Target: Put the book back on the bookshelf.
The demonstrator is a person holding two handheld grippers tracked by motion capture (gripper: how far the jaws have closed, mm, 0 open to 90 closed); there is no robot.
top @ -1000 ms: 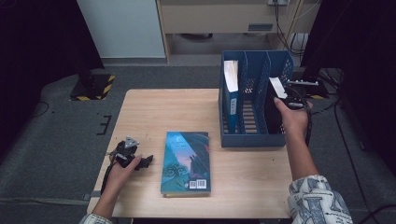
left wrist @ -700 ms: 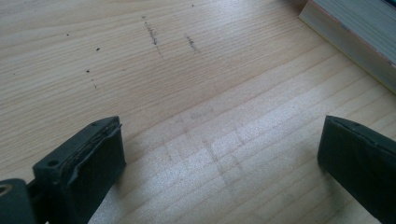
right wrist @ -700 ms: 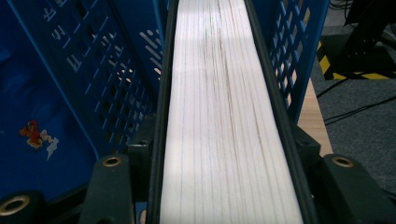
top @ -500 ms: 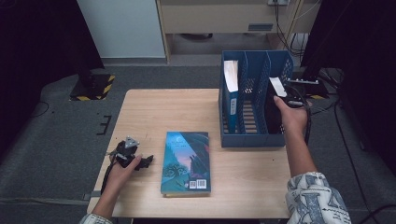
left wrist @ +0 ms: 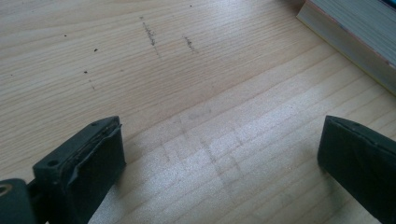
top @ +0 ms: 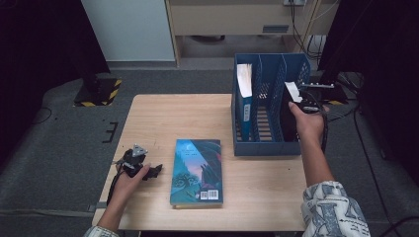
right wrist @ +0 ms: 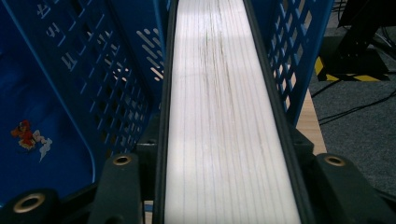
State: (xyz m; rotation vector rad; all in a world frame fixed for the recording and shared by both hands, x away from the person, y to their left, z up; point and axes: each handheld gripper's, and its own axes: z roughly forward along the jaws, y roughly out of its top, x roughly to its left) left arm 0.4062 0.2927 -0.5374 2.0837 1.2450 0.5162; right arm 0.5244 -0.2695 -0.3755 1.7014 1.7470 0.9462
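Clamped on a black-covered book (right wrist: 229,116), the jaws of the right gripper (top: 307,105) have just been closing on its covers, the pale page edges running up between them in the right gripper view. On the wooden table (top: 163,118), seen from above, a blue file rack (top: 269,111) stands at the far right side, its slots open toward the person; the black-covered book stands upright in the rightmost slot with its page edges up, and the person's right hand (top: 309,123) holds the gripper at the near end of it. A second book with a blue spine (top: 244,98) stands upright in the leftmost slot, the slot between the two holding nothing that can be made out. A paperback with a dark blue illustrated cover (top: 197,170) lies flat on the table near its front edge, barcode toward the person, well apart from the rack's front wall. Just left of it, the left gripper (top: 154,171) rests low over the tabletop in the person's left hand (top: 129,178), its jaws standing wide apart with bare wood between them in the left gripper view and the paperback's page block at the upper right corner. A patterned sleeve (top: 333,210) covers the person's right upper arm.
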